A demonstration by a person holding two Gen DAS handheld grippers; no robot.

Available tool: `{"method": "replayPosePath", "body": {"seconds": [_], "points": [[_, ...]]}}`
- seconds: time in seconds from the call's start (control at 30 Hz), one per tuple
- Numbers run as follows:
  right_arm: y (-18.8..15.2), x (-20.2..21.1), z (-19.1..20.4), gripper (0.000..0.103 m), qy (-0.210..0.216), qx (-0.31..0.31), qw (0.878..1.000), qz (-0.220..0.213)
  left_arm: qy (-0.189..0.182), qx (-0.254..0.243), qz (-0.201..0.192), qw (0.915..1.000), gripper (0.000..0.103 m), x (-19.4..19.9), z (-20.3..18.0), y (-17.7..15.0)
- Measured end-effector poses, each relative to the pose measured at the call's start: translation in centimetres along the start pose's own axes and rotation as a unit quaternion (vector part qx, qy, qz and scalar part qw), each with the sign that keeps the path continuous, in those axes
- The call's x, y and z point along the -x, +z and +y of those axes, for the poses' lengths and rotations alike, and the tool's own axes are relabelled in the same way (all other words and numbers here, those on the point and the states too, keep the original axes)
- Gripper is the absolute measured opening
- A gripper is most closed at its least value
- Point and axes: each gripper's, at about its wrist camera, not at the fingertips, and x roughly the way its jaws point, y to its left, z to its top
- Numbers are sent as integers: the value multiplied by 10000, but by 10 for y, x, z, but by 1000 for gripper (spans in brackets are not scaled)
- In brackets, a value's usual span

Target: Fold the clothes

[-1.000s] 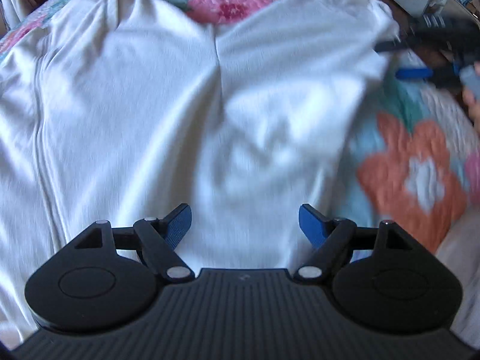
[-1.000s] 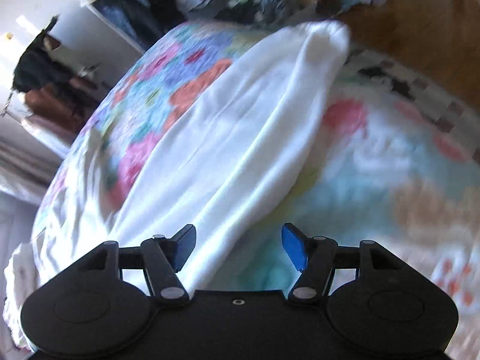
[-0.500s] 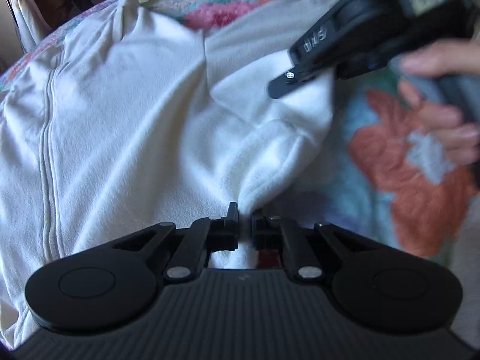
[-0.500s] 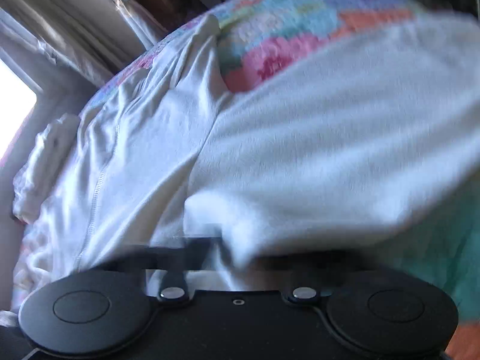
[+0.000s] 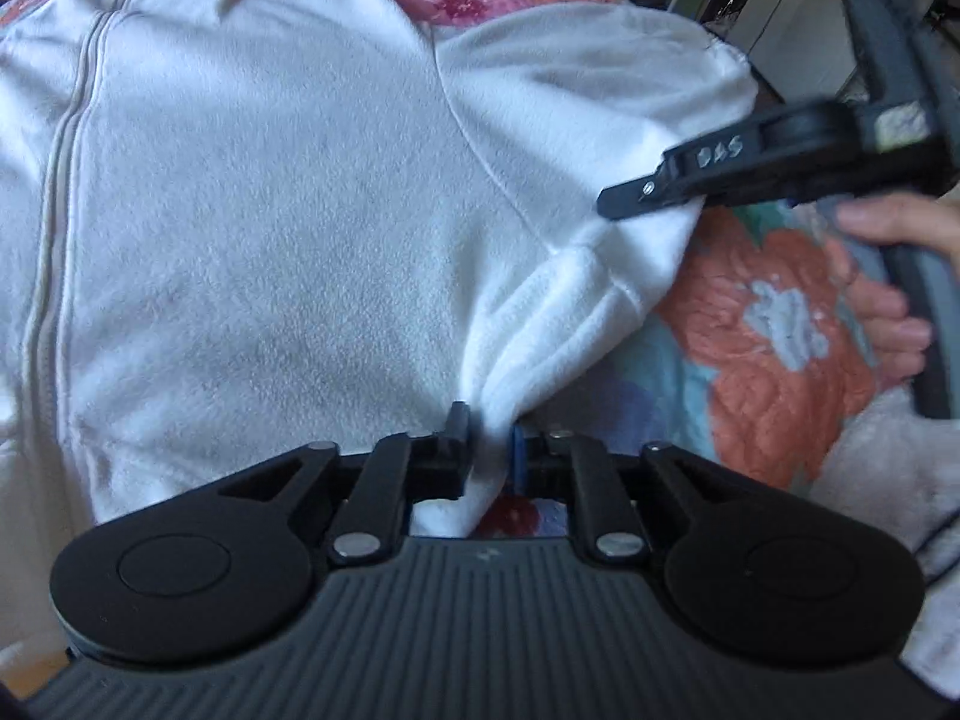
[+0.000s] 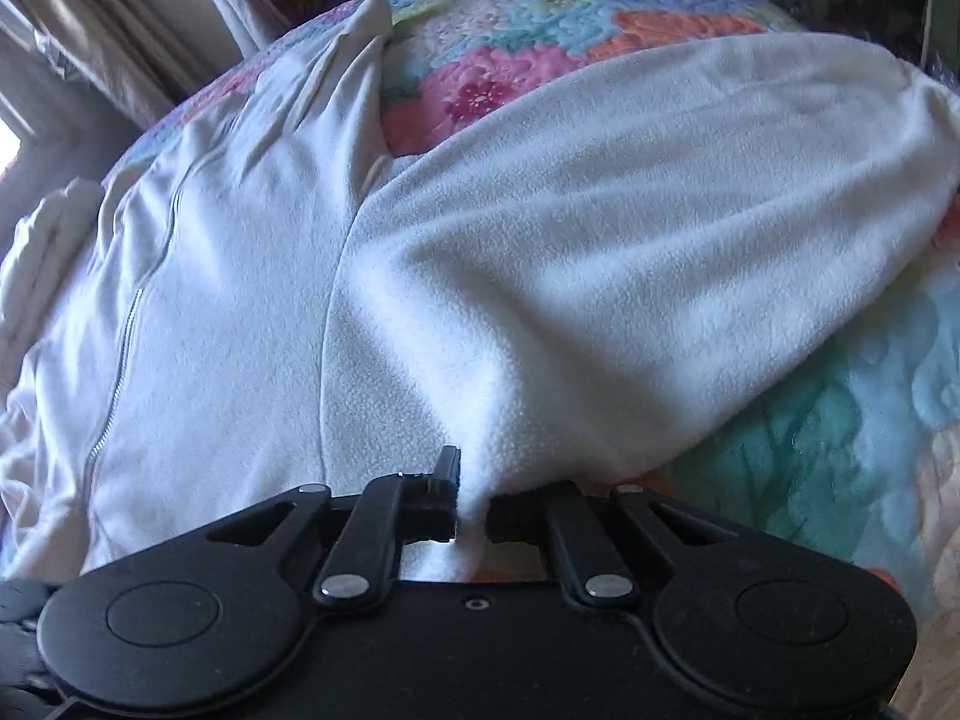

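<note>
A white fleece zip jacket [image 5: 270,228] lies spread on a bed with a flowered quilt [image 5: 774,324]. My left gripper [image 5: 489,450] is shut on the jacket's lower hem corner, and the fabric bunches up from the jaws. My right gripper [image 6: 471,498] is shut on the side edge of the jacket near the sleeve [image 6: 660,228]. In the left wrist view the right gripper [image 5: 636,204] shows at the right, pinching the white fabric, with the hand [image 5: 888,276] behind it. The zipper [image 6: 126,336] runs down the jacket's left part.
The quilt [image 6: 840,420] lies bare to the right of the jacket. More white cloth [image 6: 42,240] is piled at the far left of the bed. Curtains [image 6: 90,42] and furniture stand beyond the bed. A pale fuzzy thing [image 5: 888,480] lies at the right edge.
Both grippers went from open above the jacket to shut on its right edge. The edge is now lifted and bunched between them.
</note>
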Motion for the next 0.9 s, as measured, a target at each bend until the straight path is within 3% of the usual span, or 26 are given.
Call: {"method": "replayPosePath", "body": {"seconds": [0.1, 0.17, 0.2, 0.27, 0.33, 0.4, 0.47, 0.53, 0.6, 0.7, 0.8, 0.87, 0.9], "points": [[0, 7, -4, 12, -59, -101, 9999, 0, -8, 92, -14, 10000, 27, 26, 12, -2], [1, 7, 0, 22, -248, 35, 9997, 28, 292, 144, 9, 9995, 66, 50, 25, -7], [0, 7, 5, 25, -326, 181, 9993, 57, 578, 139, -47, 9982, 70, 65, 34, -12], [-2, 9, 13, 29, -539, 422, 9976, 84, 1099, 165, -188, 9936, 70, 96, 53, -23], [-5, 15, 24, 44, -931, 611, 9937, 87, 1376, 410, -453, 9886, 70, 132, 83, -36], [-9, 25, 40, 56, -1544, 829, 9845, 25, 1482, 968, -699, 9817, 70, 167, 123, -50], [-9, 38, 61, 57, -2008, 1062, 9738, -119, 1572, 1623, -891, 9701, 70, 197, 167, -65], [-5, 57, 87, 57, -2044, 1272, 9698, -381, 1720, 2178, -1036, 9551, 70, 222, 210, -82], [-4, 78, 119, 59, -1732, 1473, 9709, -748, 1923, 2614, -1125, 9392, 70, 242, 246, -98], [-6, 87, 173, 60, -688, 1630, 9794, -970, 2094, 3235, -1268, 9140, 70, 270, 296, -125], [-14, 73, 239, 60, 630, 2102, 9735, -648, 2168, 3891, -1677, 8795, 70, 299, 340, -149], [-18, 55, 287, 60, 1374, 2392, 9609, -251, 2337, 4229, -2093, 8501, 70, 325, 364, -158], [-22, 48, 313, 60, 1631, 2559, 9528, -89, 2454, 4251, -2195, 8431, 70, 336, 374, -160]]}}
